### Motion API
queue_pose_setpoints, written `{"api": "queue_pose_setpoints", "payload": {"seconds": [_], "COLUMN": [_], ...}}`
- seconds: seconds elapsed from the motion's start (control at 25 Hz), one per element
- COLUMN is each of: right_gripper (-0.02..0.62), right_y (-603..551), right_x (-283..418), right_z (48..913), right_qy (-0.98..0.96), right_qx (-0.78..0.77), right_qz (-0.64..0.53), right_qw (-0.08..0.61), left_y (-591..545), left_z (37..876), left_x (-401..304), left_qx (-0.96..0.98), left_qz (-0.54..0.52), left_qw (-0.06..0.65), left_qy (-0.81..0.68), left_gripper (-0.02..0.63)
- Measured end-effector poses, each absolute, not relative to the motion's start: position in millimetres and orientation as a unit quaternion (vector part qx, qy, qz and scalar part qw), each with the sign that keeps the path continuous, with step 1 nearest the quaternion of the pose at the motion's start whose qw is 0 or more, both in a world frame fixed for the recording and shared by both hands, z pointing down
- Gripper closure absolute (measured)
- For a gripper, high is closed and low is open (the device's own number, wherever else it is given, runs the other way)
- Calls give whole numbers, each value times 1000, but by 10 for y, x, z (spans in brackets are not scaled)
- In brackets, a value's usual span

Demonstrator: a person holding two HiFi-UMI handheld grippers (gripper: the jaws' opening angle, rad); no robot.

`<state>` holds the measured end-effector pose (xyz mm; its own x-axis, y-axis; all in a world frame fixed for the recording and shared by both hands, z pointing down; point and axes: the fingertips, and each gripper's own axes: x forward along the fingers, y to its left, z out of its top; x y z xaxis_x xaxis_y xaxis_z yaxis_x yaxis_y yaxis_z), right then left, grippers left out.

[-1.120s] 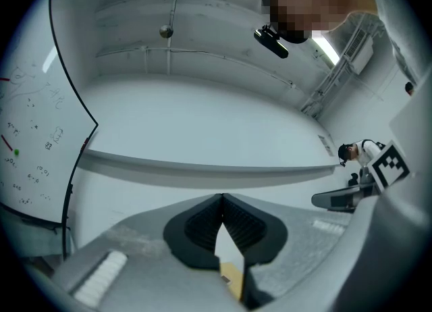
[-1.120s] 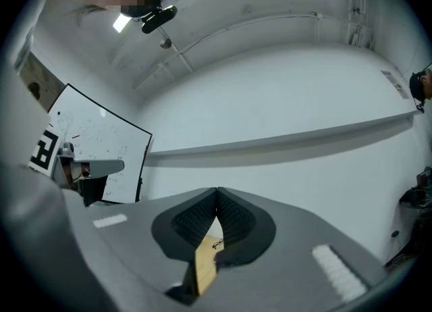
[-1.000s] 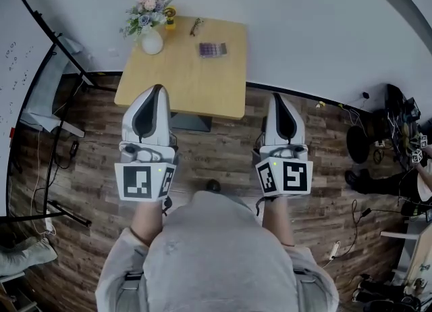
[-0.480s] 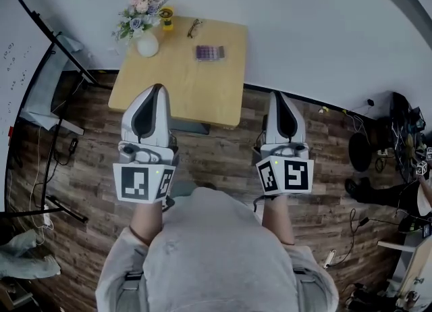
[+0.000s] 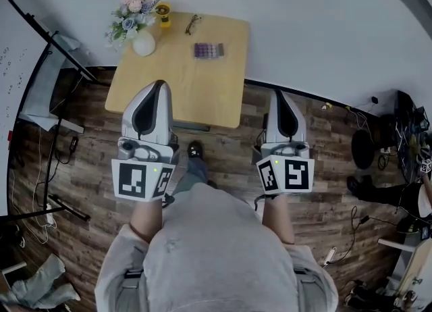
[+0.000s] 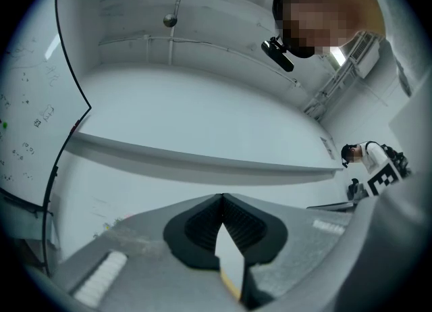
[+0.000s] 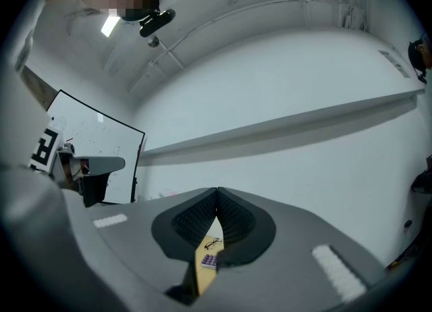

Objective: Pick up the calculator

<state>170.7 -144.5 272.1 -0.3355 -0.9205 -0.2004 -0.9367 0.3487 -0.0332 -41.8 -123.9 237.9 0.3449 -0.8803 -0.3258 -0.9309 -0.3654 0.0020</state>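
On the far half of the wooden surface (image 5: 182, 84) lay the calculator (image 5: 208, 50), flat, w/ nothing touching it. The right gripper view also caught it through the slit below the closed jaws. Glasses (image 5: 194, 24) lay just beyond it, near the back edge. A yellow object (image 5: 163, 13) & a white vase (image 5: 143, 42) of flowers sat at the far-left corner. Both grippers were well short of the calculator. The left gripper (image 5: 157, 86) overlapped the surface's near edge in the head view, jaws pressed together & empty. The right gripper (image 5: 279, 94) hung over the wood floor (image 5: 324, 169), jaws likewise fully closed on nothing.
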Motion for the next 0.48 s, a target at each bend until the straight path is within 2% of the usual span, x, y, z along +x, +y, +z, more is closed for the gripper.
{"api": "queue_pose_setpoints", "payload": {"seconds": [0.48], "right_gripper": [594], "right_y": [-2120], "right_x": [1697], "right_z": [2701], "right_qy": [808], "right_qx": [-581], "right_qz": [46], "right_qw": [85], "left_y": [-1978], "left_z": [2376], "left_x": [-329], "left_qx": [-832], "left_qz": [130], "left_qw": [96], "left_qy": [530], "left_gripper": [601]}}
